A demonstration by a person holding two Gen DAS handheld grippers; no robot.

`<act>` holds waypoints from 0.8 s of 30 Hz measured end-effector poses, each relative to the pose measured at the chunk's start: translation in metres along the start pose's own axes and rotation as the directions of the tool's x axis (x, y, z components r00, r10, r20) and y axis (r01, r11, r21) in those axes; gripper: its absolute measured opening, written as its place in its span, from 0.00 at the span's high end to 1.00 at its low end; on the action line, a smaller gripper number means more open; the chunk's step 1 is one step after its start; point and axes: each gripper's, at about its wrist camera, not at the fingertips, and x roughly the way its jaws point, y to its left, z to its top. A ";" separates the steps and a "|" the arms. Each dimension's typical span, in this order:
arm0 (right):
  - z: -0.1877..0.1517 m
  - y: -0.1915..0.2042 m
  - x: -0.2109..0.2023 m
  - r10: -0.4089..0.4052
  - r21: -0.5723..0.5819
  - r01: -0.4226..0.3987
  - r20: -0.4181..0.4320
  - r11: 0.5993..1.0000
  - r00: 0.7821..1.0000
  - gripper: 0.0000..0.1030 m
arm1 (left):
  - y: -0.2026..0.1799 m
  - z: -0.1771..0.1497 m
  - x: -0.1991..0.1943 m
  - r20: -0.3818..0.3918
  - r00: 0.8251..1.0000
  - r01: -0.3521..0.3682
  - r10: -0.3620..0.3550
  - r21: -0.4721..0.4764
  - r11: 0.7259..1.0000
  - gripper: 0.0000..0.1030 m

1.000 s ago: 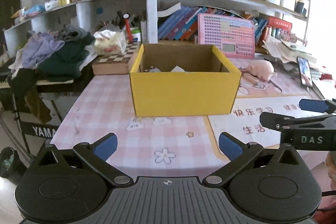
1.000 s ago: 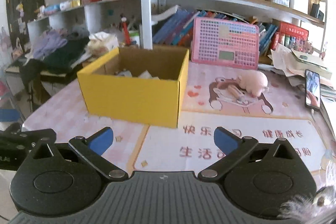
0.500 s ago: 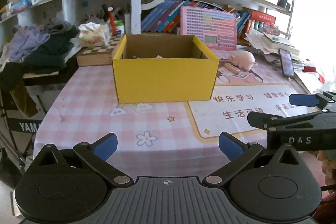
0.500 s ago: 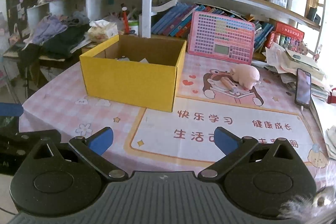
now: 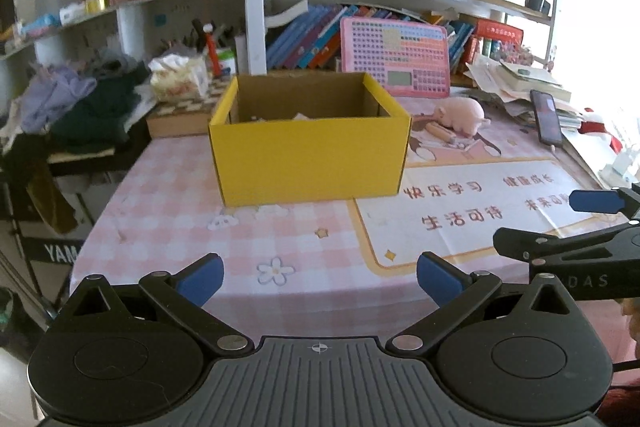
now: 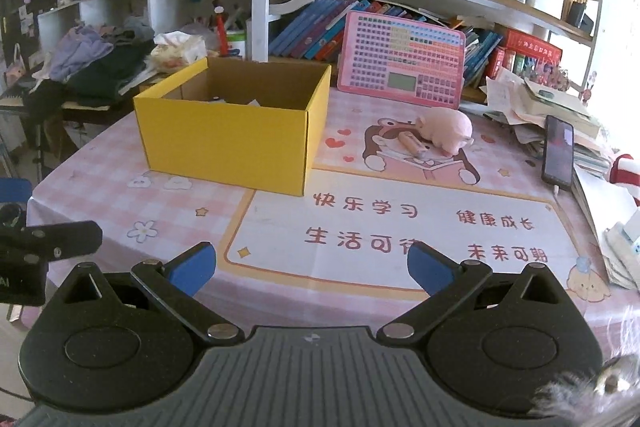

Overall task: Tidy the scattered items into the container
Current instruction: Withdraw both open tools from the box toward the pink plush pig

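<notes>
Both grippers have drawn back from the yellow box [image 6: 232, 143]. The right gripper [image 6: 310, 269], nearer, and the left gripper [image 5: 320, 277] are spread, empty; the pink pig [image 6: 444, 127] lies ahead-right beside the box.

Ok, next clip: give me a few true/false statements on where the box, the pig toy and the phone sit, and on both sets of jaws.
1. The yellow box is open at the top, with some items inside. True.
2. The pink pig toy lies inside the box. False: it lies on the table mat to the right of the box.
3. The left gripper holds the pig toy. False: its jaws stand open and empty.
4. The right gripper has open jaws with nothing between them. True.
5. The phone rests near the table's right edge, beside a stack of papers. True.
</notes>
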 end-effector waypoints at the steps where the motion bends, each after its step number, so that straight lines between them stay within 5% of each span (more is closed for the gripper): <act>1: 0.000 -0.001 -0.001 0.000 -0.002 0.000 0.003 1.000 1.000 0.00 | 0.001 0.000 0.001 -0.004 1.000 -0.004 0.004 -0.005 1.000 0.00; 15: -0.008 0.008 -0.002 0.019 -0.075 -0.020 -0.015 0.997 1.000 0.00 | 0.016 -0.006 -0.011 0.032 0.999 -0.022 0.026 -0.118 0.993 0.00; 24: -0.009 -0.007 0.000 0.006 -0.063 -0.007 -0.020 0.998 1.000 0.00 | -0.005 -0.002 0.001 -0.007 0.995 0.096 -0.096 -0.066 0.993 0.00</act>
